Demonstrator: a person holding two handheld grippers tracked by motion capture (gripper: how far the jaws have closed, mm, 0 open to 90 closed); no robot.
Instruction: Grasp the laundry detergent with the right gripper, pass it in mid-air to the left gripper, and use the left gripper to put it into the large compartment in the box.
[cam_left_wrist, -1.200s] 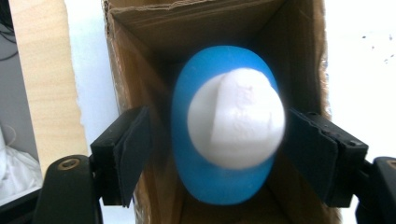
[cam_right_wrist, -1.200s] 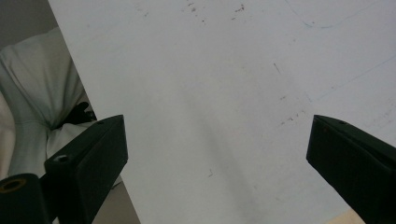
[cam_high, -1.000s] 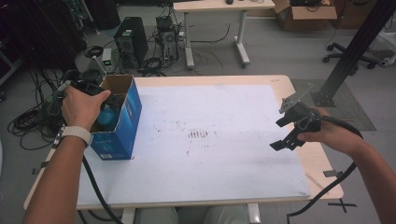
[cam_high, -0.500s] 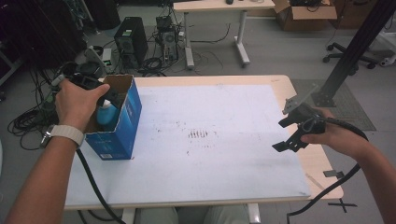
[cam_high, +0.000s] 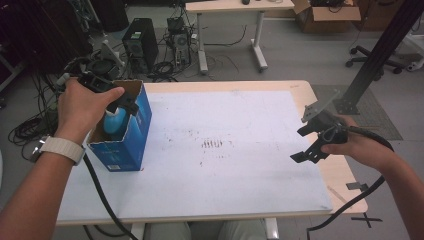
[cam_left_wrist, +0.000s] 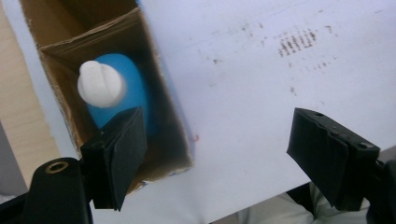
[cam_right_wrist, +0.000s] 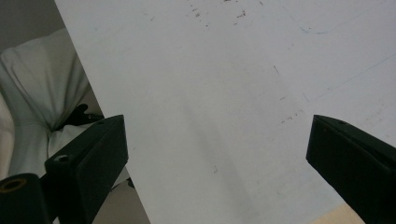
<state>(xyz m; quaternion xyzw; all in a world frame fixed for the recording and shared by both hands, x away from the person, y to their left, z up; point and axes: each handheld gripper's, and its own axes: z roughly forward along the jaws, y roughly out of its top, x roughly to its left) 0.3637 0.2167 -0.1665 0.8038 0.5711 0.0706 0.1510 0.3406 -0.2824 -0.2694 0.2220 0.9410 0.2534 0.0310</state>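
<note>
High view: the left gripper (cam_high: 120, 102) hangs above the open top of a tall blue cardboard box (cam_high: 131, 145), which stands upright near the left edge of the white-topped table (cam_high: 240, 175). A blue plastic bottle with a white cap (cam_high: 114, 122) sits inside the box, below the jaws and apart from them. The jaws have just been opening, with nothing held between them. The right gripper (cam_high: 312, 145) hovers over the table's right side, well apart from the box.

Left gripper view: the gripper (cam_left_wrist: 219, 154) looks down into the box (cam_left_wrist: 56, 42). The bottle (cam_left_wrist: 114, 91) stands upright in it, its cap toward one inner wall. One jaw hangs over the box's opening just beside the bottle; the other is out over bare table. The jaws stand wide. A likely risk: the nearer jaw could catch the cardboard rim or a flap in passing and tip the tall, narrow box over.

Right gripper view: the gripper (cam_right_wrist: 217, 154) points at bare table, jaws wide and empty.
</note>
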